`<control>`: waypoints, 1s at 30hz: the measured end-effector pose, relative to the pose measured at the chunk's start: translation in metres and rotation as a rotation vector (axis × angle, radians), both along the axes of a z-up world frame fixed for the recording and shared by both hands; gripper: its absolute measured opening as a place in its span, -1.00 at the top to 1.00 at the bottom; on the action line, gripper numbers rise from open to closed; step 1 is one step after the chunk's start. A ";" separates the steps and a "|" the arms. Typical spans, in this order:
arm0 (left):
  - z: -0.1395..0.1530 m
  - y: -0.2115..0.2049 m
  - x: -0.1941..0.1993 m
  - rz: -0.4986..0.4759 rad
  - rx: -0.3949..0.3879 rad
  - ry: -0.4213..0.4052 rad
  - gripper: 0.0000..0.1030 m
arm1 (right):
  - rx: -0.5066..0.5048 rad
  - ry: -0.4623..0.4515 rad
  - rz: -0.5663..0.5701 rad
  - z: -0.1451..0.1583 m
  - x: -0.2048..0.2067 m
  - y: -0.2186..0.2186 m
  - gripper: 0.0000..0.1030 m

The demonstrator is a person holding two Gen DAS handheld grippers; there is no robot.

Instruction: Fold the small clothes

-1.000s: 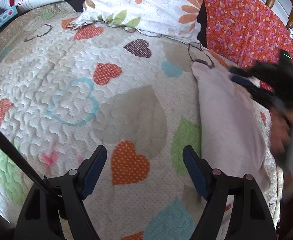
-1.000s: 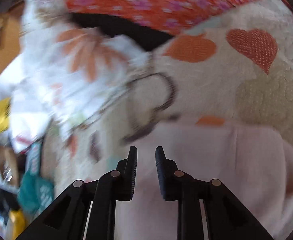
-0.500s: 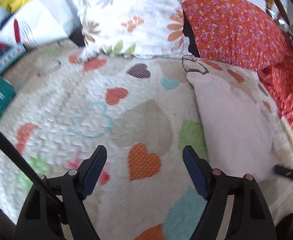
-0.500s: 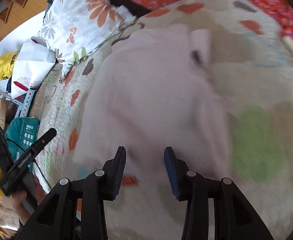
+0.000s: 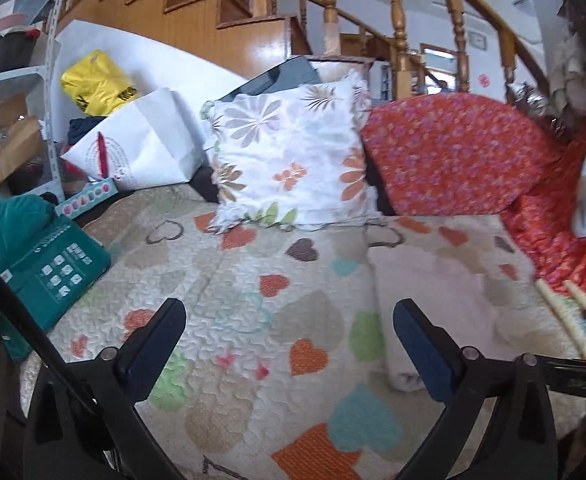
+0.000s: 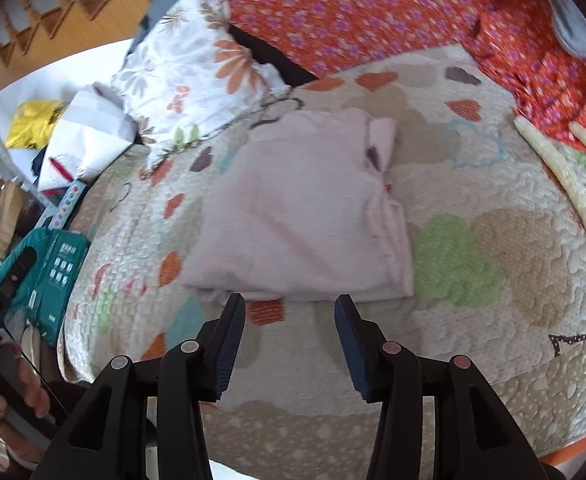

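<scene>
I see the heart-patterned quilt (image 6: pixel 493 264) spread wide, and it serves as my landmark. On the quilt's middle lies the pale pink garment (image 6: pixel 301 216), folded flat, below the floral cushion (image 6: pixel 189 68) at the quilt's far edge. My right gripper (image 6: pixel 289 344) hangs just short of the garment; its fingers have just been opening, nothing between them. My left gripper (image 5: pixel 289 344) over the quilt stands wide apart, likewise just opened, empty.
</scene>
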State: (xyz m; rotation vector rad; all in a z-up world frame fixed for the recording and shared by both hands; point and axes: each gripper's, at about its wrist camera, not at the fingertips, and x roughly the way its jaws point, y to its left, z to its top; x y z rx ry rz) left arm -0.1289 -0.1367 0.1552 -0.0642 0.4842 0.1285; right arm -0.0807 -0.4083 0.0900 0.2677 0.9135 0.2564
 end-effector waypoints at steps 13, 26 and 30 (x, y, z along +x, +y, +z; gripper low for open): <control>-0.015 -0.040 0.033 -0.013 0.038 0.224 -1.00 | -0.111 -0.047 0.050 0.019 0.052 0.007 -0.15; -0.064 -0.067 0.076 0.022 0.098 0.405 -1.00 | -0.172 -0.018 -0.012 -0.024 0.117 -0.027 -0.23; -0.074 -0.074 0.088 0.021 0.096 0.438 -1.00 | -0.202 0.005 -0.040 -0.037 0.119 -0.041 -0.24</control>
